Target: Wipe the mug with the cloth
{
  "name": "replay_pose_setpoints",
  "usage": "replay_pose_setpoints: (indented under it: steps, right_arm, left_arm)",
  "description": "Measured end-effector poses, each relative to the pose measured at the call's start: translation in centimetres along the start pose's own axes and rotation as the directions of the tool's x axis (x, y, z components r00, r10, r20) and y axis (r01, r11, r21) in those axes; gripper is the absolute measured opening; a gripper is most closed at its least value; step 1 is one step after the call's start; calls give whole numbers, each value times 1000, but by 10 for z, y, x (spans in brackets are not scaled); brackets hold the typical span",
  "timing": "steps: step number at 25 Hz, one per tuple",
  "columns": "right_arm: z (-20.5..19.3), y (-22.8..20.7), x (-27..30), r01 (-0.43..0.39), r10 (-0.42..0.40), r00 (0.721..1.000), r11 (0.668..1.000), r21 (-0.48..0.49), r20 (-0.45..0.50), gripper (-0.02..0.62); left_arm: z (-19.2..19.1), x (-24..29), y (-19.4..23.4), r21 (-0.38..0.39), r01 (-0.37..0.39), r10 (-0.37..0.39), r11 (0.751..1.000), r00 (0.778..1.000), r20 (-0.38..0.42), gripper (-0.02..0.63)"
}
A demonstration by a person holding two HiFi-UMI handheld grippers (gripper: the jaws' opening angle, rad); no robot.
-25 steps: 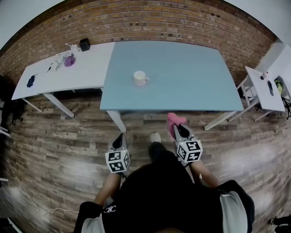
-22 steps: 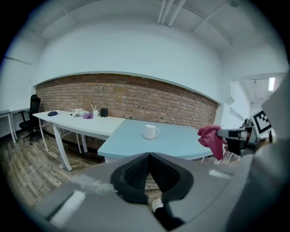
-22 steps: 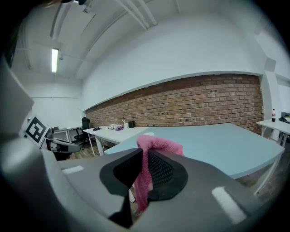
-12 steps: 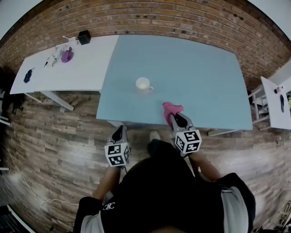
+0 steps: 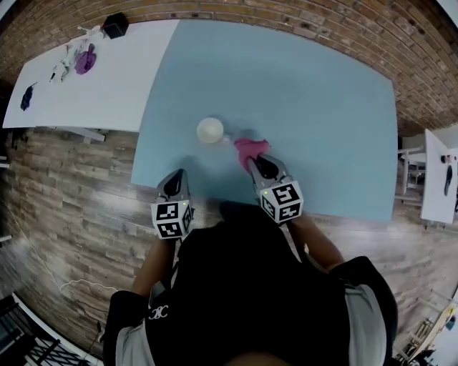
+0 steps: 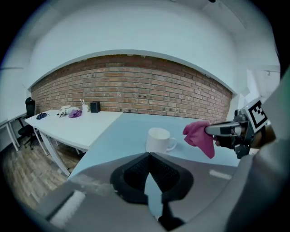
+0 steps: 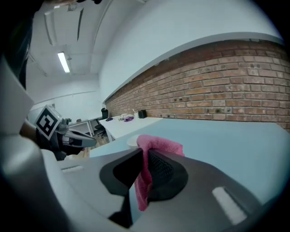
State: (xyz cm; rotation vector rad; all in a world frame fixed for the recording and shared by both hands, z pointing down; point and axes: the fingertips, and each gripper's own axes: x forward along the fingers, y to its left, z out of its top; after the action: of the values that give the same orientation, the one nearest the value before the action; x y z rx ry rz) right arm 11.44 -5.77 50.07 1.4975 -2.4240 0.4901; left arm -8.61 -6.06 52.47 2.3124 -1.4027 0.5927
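The fingers of my left gripper are pressed together with nothing between them; those of my right gripper pinch the pink cloth, which pokes up past the tips and hangs down between the pads. Both grippers sit over the near edge of the blue table; the cloth's free fold is just beside the mug, on its handle side, and I can't tell whether it touches. The mug stands upright near that edge, ahead of the left gripper and apart from it. I judge this to be the approach, with wiping not yet begun; next I would spread the left fingers to steady the mug, then bring the cloth onto its wall without tipping it. Beyond lies a white table with small clutter; then the brick wall.
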Motion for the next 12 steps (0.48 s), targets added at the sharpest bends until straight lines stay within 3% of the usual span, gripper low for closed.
replay_pose_setpoints:
  steps: [6, 12]
  right_arm:
    - [-10, -6, 21, -101, 99, 991, 995, -15, -93, 43]
    - [-10, -4, 30, -102, 99, 986, 995, -17, -137, 43]
  left_arm:
    - [0, 13, -2, -33, -29, 27, 999, 998, -48, 6]
    - [-3, 31, -3, -28, 13, -15, 1000, 995, -96, 6]
